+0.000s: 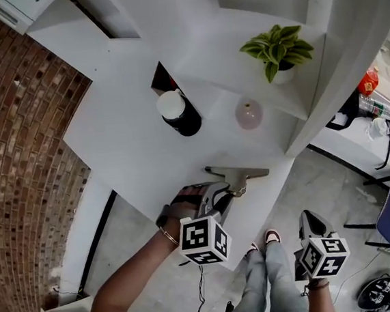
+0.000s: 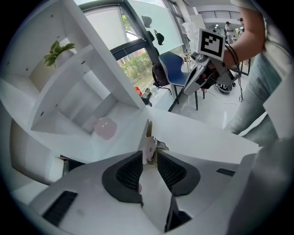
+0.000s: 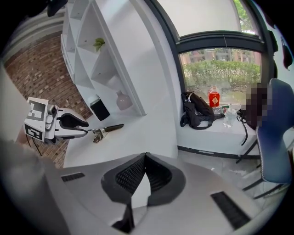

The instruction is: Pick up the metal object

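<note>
Broadly, a white shelf unit (image 1: 252, 36) is filling the head view, its wide ledge (image 1: 125, 145) carrying a black bottle (image 1: 181, 115) and a pink vase (image 1: 249, 114). The left gripper (image 1: 227, 195) is pinching the metal object (image 1: 241, 176) by one end between closed jaws, near the ledge's front edge. The right gripper (image 1: 310, 224) is hanging well apart over the floor, its jaws pressed together on nothing.

A black bottle (image 1: 181, 115) with a white cap stands on the white bench (image 1: 118, 139), with a round pink vase (image 1: 249, 114) near it on the right. A potted plant (image 1: 277, 51) sits on a shelf (image 1: 213, 64) beyond. A brick wall (image 1: 16, 155) fills the left.
</note>
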Motion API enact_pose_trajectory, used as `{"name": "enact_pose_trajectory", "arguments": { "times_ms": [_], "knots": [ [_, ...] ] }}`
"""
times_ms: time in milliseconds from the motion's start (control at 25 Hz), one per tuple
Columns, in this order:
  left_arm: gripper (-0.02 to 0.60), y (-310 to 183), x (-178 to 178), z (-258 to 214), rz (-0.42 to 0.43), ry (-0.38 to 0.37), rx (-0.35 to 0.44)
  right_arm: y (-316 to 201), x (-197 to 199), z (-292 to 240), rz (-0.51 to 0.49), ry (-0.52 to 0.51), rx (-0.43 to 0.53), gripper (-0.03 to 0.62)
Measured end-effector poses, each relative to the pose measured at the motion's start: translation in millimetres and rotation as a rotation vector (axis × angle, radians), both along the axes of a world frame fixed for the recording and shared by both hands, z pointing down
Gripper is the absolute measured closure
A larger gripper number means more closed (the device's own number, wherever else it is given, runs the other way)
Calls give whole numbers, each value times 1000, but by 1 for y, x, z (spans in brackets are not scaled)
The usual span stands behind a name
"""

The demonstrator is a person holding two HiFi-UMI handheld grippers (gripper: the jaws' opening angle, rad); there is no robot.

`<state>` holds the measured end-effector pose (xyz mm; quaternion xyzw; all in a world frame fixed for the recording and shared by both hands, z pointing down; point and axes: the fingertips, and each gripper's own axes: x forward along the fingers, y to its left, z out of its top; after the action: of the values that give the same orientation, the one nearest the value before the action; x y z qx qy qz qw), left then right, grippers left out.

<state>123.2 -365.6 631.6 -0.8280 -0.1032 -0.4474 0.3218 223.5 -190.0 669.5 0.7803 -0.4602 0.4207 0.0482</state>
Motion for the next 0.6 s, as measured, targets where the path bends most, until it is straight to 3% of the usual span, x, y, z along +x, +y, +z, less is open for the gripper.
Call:
{"name": "enact_pose_trajectory", "arguments": {
  "times_ms": [200,600],
  "knots": [
    [479,4,7,6,49,-10,53,9,0,6,5,-4,-9,594],
    [484,6,19,19,57,-33,71,24,2,13,30,-14,-21,594]
  ]
}}
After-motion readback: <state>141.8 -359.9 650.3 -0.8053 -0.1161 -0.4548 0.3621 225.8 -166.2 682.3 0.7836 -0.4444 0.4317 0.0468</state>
